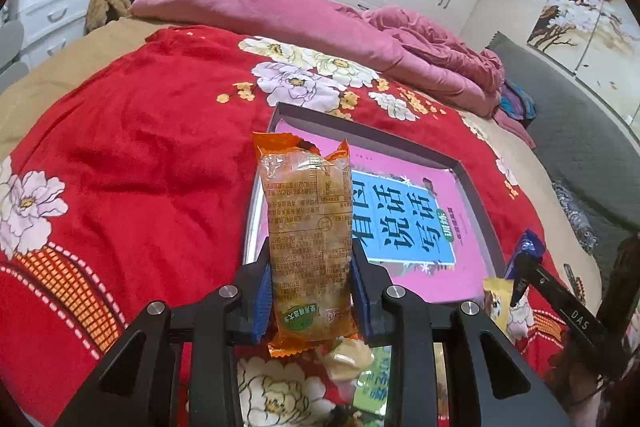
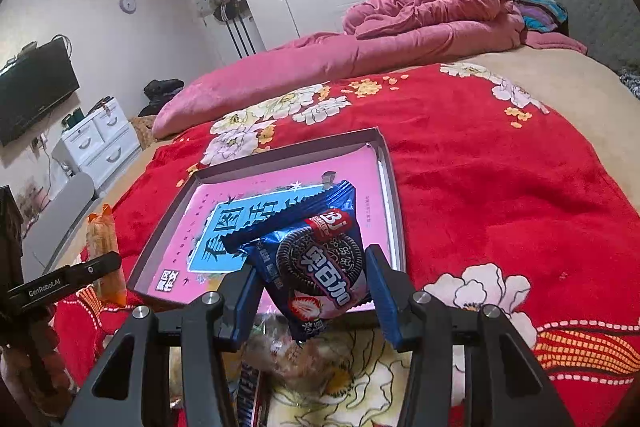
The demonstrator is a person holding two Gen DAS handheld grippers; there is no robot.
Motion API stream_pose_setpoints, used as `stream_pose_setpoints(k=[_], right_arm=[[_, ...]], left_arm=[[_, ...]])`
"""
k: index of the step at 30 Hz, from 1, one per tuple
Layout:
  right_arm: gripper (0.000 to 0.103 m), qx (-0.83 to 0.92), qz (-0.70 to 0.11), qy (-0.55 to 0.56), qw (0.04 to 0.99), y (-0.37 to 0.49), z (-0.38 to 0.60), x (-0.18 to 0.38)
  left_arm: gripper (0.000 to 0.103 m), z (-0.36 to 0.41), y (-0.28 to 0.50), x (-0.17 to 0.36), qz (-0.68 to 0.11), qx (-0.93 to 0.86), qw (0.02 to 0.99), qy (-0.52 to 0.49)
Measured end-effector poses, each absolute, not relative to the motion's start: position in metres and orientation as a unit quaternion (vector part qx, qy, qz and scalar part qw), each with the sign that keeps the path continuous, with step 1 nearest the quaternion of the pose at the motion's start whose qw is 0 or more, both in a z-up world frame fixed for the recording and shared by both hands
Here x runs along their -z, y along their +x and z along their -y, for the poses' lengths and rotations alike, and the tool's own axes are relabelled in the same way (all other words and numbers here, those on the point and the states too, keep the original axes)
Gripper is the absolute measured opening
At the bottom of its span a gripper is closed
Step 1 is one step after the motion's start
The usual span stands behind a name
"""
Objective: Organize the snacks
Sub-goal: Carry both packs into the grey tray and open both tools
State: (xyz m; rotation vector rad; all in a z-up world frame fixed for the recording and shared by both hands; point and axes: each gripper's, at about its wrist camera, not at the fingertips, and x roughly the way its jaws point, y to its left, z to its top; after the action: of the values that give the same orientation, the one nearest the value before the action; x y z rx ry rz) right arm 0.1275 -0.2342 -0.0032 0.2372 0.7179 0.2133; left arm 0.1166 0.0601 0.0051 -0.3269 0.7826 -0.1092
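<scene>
Under the jaws, blurred snacks (image 2: 296, 351) defy identification.

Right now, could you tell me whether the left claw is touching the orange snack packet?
Touching. The left wrist view shows the left claw with both blue pads pressed against the sides of the orange snack packet, holding it upright.

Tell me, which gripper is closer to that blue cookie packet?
Right. The right gripper is clamped on the blue cookie packet over the tray; the left gripper holds the orange snack packet off to its left.
</scene>
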Motion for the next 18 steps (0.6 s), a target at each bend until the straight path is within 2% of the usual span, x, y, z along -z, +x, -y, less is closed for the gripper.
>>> stream_pose_setpoints(k=[18], right_arm=[[0.05,-0.086,-0.384,0.119,0.912,0.151,0.237,0.025]], left_arm=[[0.034,-0.04,0.152,0.016,-0.409,0.052,0.901,-0.133]])
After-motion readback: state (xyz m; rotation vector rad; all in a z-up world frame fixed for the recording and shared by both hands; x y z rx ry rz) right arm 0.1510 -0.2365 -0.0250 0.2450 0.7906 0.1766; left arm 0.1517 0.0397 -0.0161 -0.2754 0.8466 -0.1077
